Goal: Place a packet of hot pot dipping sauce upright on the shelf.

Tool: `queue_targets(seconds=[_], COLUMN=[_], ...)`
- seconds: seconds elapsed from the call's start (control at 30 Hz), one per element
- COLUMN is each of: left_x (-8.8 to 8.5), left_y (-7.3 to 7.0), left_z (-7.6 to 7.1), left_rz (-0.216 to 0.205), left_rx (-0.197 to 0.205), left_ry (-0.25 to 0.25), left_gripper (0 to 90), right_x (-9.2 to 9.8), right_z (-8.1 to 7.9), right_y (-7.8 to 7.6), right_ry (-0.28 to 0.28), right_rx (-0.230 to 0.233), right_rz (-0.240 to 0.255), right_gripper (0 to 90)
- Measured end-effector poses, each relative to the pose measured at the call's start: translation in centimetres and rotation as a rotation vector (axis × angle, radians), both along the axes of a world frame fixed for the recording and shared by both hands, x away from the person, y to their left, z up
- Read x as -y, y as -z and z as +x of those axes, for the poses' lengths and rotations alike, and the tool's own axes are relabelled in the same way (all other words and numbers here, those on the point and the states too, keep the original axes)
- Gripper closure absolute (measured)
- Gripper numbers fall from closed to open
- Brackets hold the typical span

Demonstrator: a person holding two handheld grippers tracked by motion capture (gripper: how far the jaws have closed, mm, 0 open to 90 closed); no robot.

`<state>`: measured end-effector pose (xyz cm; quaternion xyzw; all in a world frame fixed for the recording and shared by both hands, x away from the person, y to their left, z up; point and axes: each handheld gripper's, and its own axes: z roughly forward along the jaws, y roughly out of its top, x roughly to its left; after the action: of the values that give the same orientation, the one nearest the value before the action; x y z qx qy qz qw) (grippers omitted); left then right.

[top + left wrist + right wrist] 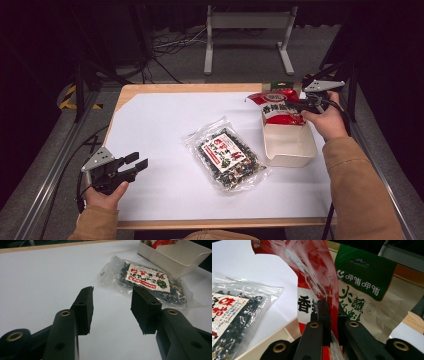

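Seating the red packet in the tub

Right tool [306, 103], clamped on the red packet [279, 107], should lower it into the cream tub [290, 146] at 3 o'clock before releasing; left tool [131, 164] idles half open, empty.

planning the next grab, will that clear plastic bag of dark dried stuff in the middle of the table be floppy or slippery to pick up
The clear plastic bag of dark dried pieces will probably sag, since its film lies wrinkled and flat on the white table cover. Its glossy film may slip between pads. It looks light for its size: loose flakes, thinly spread.
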<state>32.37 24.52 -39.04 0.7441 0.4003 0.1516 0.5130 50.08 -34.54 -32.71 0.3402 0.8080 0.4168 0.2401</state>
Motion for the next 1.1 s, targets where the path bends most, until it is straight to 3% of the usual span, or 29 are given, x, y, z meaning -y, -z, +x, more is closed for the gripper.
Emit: queue_targets(seconds=[0.13,0.4,0.5,0.67,0.8,0.97,1.03,1.1], left_x=[0.0,-0.2,-0.2,-0.3,-0.2,-0.1,0.0,0.0], left_y=[0.0,0.0,0.0,0.0,0.0,0.1,0.1,0.1], left_z=[-0.1,-0.1,-0.2,-0.2,-0.1,0.0,-0.1,0.0], left_rz=[-0.004,-0.007,-0.008,-0.011,-0.005,-0.004,-0.004,-0.004], left_rx=[0.003,0.001,0.003,0.002,0.000,-0.005,-0.002,-0.002], left_ry=[0.000,-0.002,-0.006,-0.006,-0.003,-0.003,-0.002,-0.001], left_gripper=[53.0,52.9,52.9,52.8,52.8,52.8,52.8,52.8], right_x=[0.1,1.0,1.4,1.9,1.7,1.8,2.0,2.4], right_z=[0.0,0.0,0.0,-0.1,0.0,-0.3,-0.5,-0.8], right_y=[0.1,0.8,1.5,2.7,2.2,1.3,1.2,1.0], right_ry=[0.006,0.039,0.060,0.084,0.078,0.094,0.100,0.107], right_rx=[-0.003,-0.003,-0.013,-0.021,-0.042,-0.021,-0.019,-0.019], right_rz=[0.007,0.069,0.112,0.131,0.128,0.127,0.121,0.084], right_gripper=[88.4,88.7,88.8,88.7,86.5,76.3,77.0,82.6])
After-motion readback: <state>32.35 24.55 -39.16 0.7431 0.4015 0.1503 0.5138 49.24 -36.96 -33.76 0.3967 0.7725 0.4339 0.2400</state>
